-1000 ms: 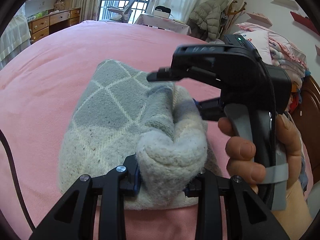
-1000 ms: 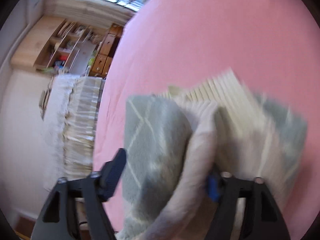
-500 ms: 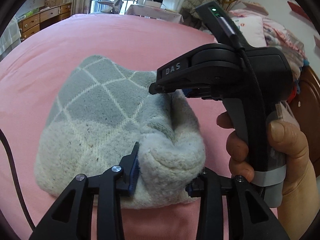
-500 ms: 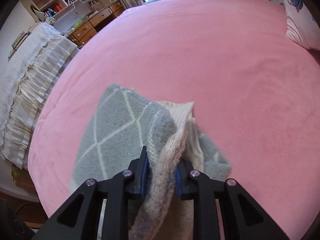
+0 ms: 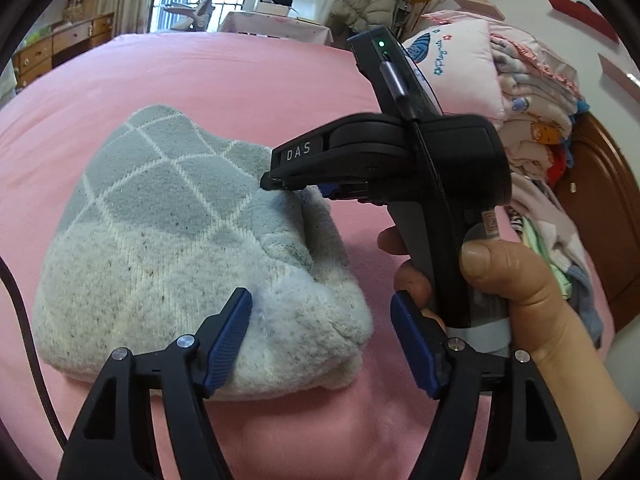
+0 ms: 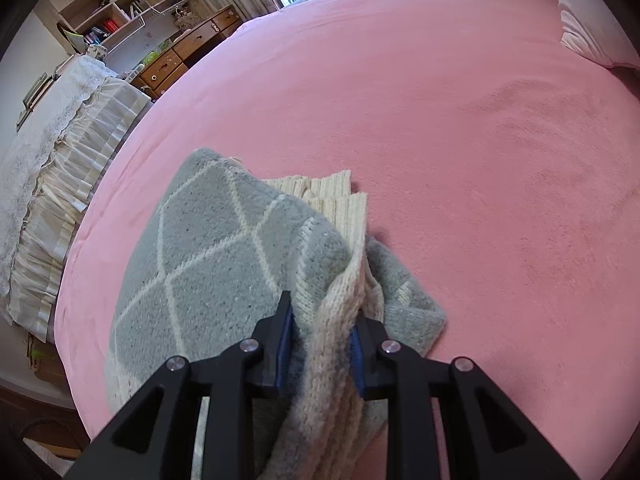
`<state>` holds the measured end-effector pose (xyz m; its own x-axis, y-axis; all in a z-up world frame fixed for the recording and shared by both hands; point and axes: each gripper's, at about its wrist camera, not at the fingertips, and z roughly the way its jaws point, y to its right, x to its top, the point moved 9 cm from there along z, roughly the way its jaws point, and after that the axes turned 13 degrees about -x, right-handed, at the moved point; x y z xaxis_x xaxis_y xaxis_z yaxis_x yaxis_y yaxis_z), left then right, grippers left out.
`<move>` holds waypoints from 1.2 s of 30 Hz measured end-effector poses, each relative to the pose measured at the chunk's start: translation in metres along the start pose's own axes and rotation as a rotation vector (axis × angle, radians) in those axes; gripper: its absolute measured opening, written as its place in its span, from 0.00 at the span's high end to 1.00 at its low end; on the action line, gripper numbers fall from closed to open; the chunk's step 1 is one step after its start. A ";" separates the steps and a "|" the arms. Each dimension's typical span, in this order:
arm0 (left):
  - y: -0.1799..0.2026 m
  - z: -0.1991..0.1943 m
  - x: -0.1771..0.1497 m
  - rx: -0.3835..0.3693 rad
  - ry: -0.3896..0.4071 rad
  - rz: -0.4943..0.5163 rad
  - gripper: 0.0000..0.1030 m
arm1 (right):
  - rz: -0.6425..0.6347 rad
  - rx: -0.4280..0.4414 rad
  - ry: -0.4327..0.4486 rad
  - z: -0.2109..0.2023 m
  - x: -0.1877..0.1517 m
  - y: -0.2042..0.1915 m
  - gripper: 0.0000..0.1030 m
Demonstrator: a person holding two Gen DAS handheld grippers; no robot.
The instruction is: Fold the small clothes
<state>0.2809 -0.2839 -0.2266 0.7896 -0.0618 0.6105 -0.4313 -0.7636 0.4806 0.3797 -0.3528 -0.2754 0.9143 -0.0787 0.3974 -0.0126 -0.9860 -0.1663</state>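
A small grey knit sweater [image 5: 168,216] with a cream diamond pattern lies folded on the pink bed [image 5: 248,76]. My left gripper [image 5: 320,328] is open, its blue pads on either side of the sweater's near folded edge, not pinching it. My right gripper [image 6: 322,340] is shut on a bunched fold of the sweater [image 6: 224,264], with its cream ribbed hem above the fingers. The right gripper's black body [image 5: 392,160] shows in the left wrist view, held by a hand at the sweater's right side.
A pillow [image 5: 460,60] and a pile of clothes [image 5: 536,128] lie at the bed's right by a wooden headboard [image 5: 600,208]. A lace-covered table [image 6: 48,132], drawers [image 6: 168,68] and shelves stand past the bed's left edge.
My left gripper has opened and let go of the sweater's folded edge. The right gripper closed on a fold half a second ago and still holds it; the sweater now lies flatter.
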 end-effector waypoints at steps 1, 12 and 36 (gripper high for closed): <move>0.000 -0.003 -0.001 -0.014 -0.007 -0.001 0.32 | 0.003 0.002 0.000 -0.001 -0.002 0.000 0.78; -0.026 -0.095 0.001 0.000 -0.081 0.113 0.24 | 0.053 -0.193 0.067 -0.060 -0.022 0.027 0.50; -0.146 -0.077 0.013 0.223 -0.124 -0.035 0.11 | 0.027 -0.380 0.208 -0.065 -0.102 -0.050 1.00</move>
<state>0.3206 -0.1237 -0.2397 0.8556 -0.1006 0.5078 -0.3070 -0.8885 0.3411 0.2609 -0.3049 -0.2492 0.8110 -0.0950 0.5773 -0.2195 -0.9641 0.1497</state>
